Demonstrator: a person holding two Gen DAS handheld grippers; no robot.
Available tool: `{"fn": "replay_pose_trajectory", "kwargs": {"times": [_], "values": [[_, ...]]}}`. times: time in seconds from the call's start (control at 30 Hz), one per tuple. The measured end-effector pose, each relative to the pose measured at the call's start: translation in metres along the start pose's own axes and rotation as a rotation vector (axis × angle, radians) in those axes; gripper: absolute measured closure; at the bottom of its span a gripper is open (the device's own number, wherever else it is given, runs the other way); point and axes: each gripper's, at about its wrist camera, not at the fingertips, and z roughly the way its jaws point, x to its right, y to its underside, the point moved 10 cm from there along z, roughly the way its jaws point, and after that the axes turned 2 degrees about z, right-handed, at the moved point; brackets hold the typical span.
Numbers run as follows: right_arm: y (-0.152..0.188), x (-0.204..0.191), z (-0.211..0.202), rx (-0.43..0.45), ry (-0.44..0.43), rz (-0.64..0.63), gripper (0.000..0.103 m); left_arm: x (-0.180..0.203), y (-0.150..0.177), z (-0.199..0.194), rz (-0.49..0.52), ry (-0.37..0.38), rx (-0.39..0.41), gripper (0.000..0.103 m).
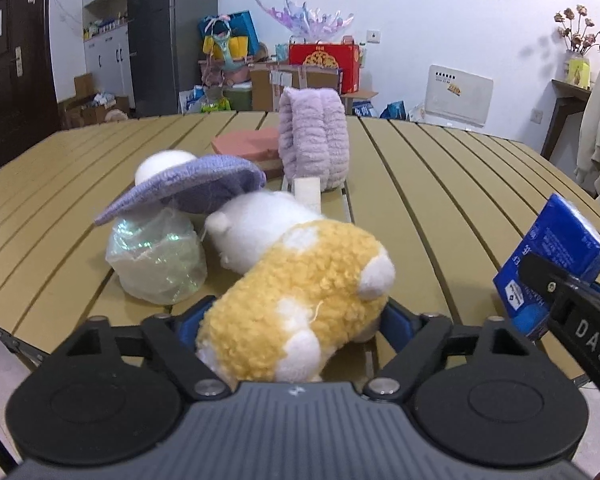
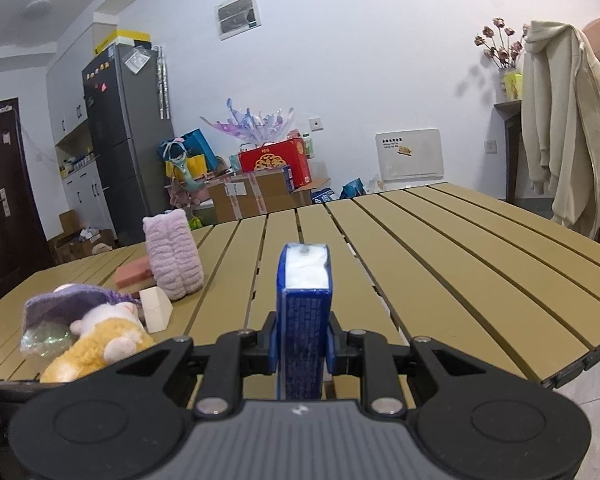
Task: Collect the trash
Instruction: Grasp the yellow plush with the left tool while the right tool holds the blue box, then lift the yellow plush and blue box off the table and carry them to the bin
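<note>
While plush toy [image 1: 296, 300] hides left gripper [image 1: 296, 320] pads, contact unclear

My matt black plastic jaws flank a curly-fleeced plush toy [image 1: 296, 300] beside crinkly glossy plastic wrap [image 1: 156, 260] on matt slatted table [image 1: 440, 200].

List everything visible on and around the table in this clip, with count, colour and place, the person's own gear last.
slatted wooden table: one, tan, fills foreground
yellow-and-white plush toy: one, between left jaws
purple knitted hat: one, over the clear crinkled plastic wrap
fluffy lilac pouch: one, upright, centre
pink flat box: one, behind hat
cream block: one, beside pouch
blue tissue pack: one, in right jaws
left gripper: black, around the toy
right gripper: black, shut on pack
</note>
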Motion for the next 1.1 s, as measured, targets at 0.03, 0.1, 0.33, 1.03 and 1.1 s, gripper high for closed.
{"fn": "replay_pose_trajectory", "kwargs": {"times": [0.03,0.1,0.33,1.03,1.1], "values": [[0.000,-0.001,0.000,0.000,-0.002,-0.005,0.082,-0.001,0.000,-0.002,0.003,-0.001,0.005,0.021],[-0.001,-0.002,0.000,0.002,-0.004,-0.013,0.082,-0.003,0.000,-0.004,0.015,-0.008,0.019,0.022],[-0.002,-0.003,-0.004,0.013,-0.015,-0.017,0.082,-0.006,-0.004,-0.017,0.037,0.000,0.062,0.025],[-0.014,-0.008,-0.044,0.058,-0.065,-0.048,0.082,-0.019,-0.011,-0.079,0.069,0.039,0.135,0.025],[-0.015,-0.007,-0.048,0.061,-0.064,-0.049,0.082,-0.018,-0.009,-0.081,0.074,0.050,0.131,0.025]]}}
